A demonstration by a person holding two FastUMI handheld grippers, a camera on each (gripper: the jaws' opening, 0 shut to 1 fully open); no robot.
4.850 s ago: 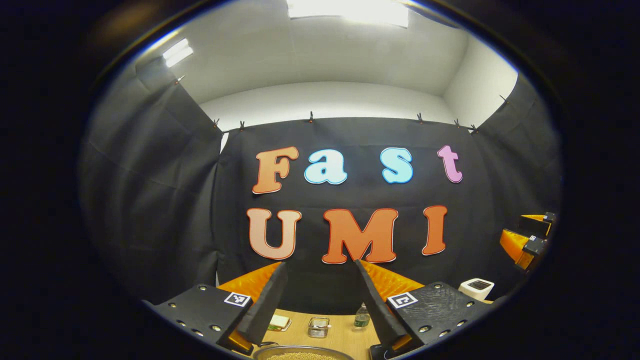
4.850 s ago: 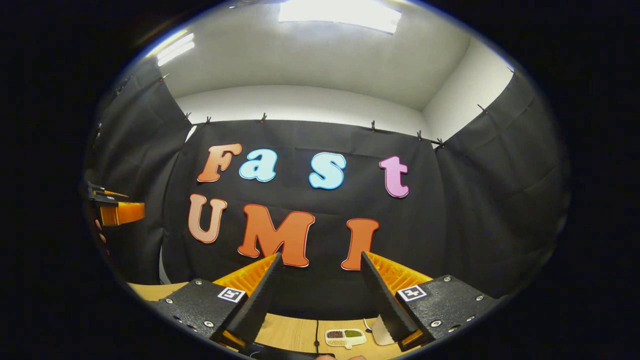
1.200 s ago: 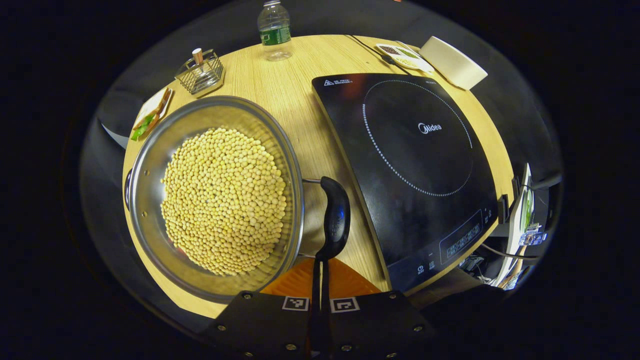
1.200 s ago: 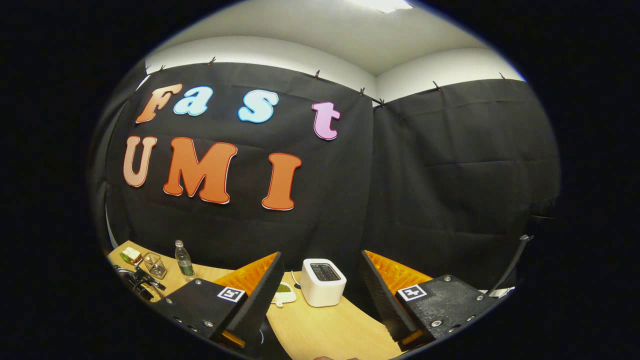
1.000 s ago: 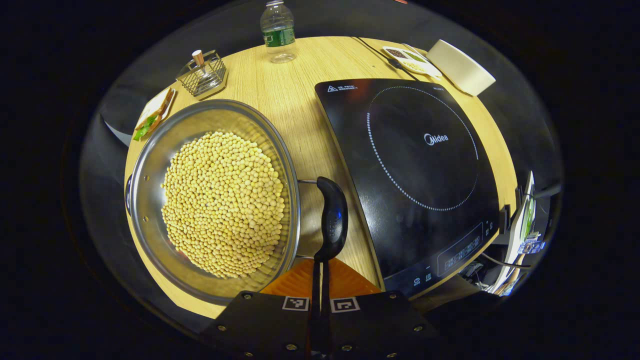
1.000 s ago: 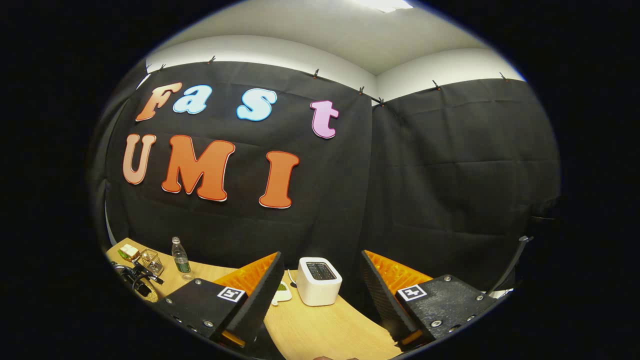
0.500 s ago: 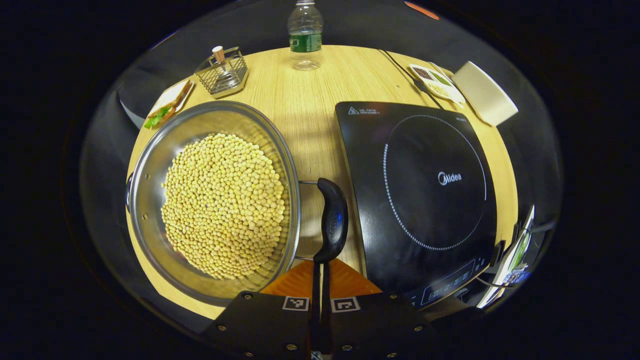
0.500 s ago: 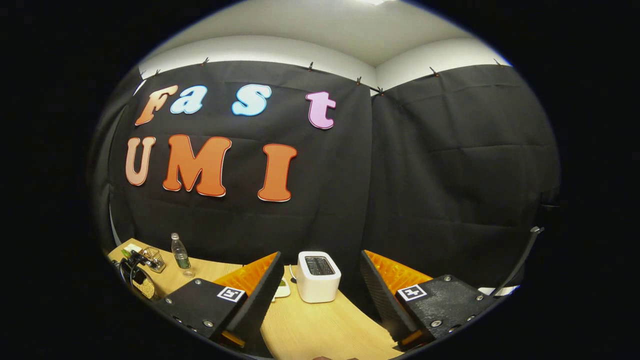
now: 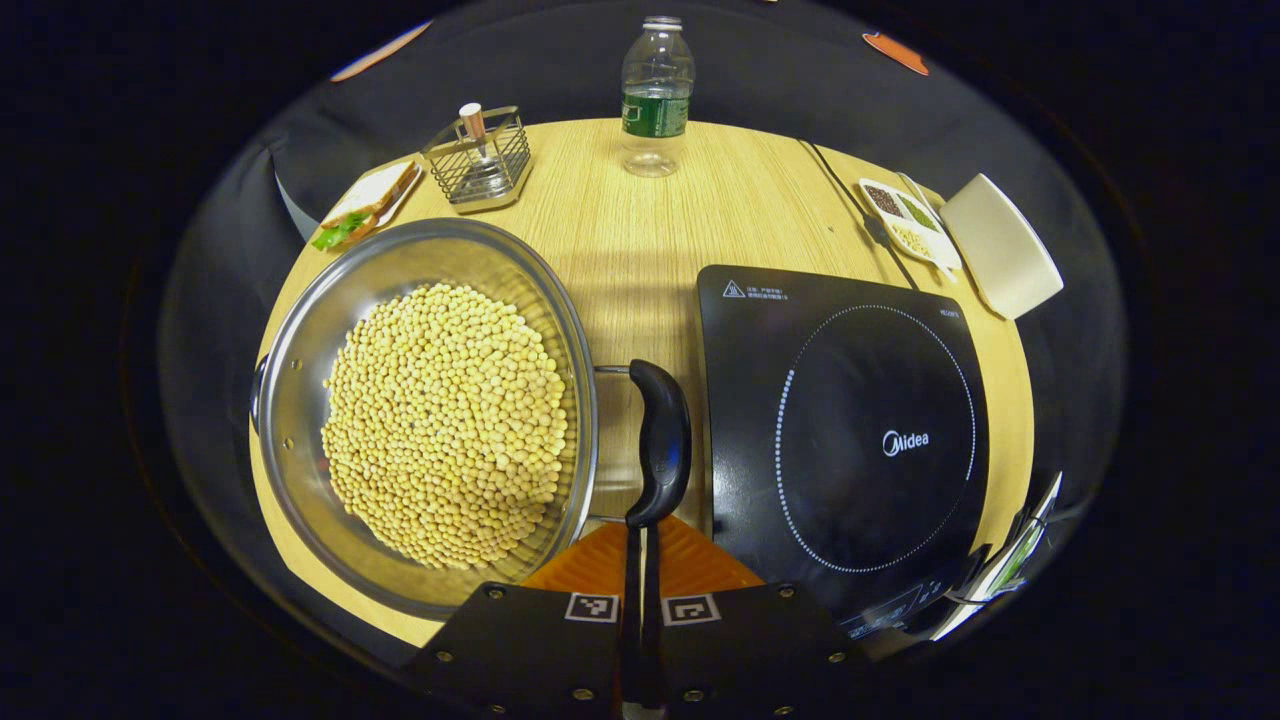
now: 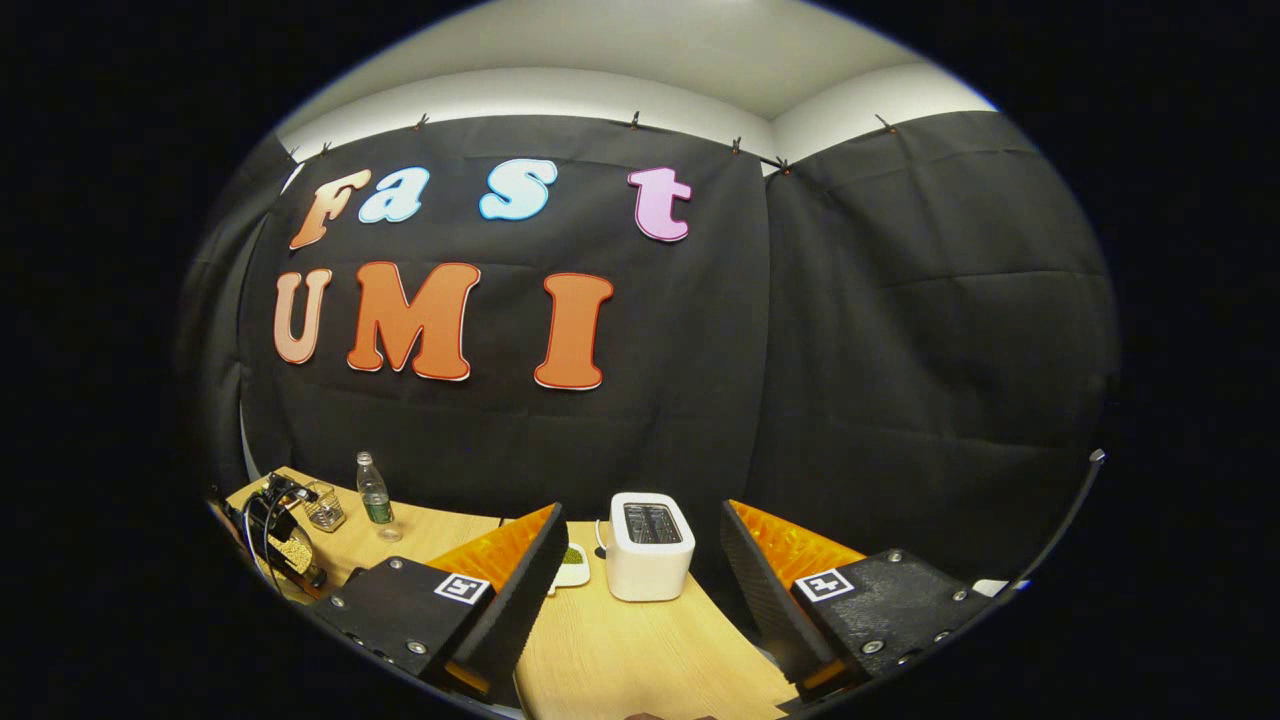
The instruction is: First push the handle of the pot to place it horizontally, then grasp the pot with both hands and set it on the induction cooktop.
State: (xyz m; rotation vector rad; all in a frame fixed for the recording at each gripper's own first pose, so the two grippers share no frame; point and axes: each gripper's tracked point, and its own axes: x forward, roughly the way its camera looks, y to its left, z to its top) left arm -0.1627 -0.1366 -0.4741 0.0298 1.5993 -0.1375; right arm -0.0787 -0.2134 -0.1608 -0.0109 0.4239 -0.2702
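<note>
Two tongs differ: the left tongs (image 9: 641,545) are pressed together with their tips at the near end of the pot's black handle (image 9: 661,440). The soybean-filled pot (image 9: 425,410) sits on the desk (image 9: 640,240) beside the induction cooktop (image 9: 850,440). The right tongs (image 10: 640,560) are spread apart above the desk, facing a white toaster (image 10: 650,545).

pot (image 9: 300,400): steel, full of yellow beans, on table | handle (image 9: 661,443): black | induction cooktop (image 9: 850,440): bare, right beside

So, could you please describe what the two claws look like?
The left claw and right claw match: black textured plates dotted with silver screws, a small square black-and-white marker on each plate, and ribbed, wedge-shaped fingers.
</note>
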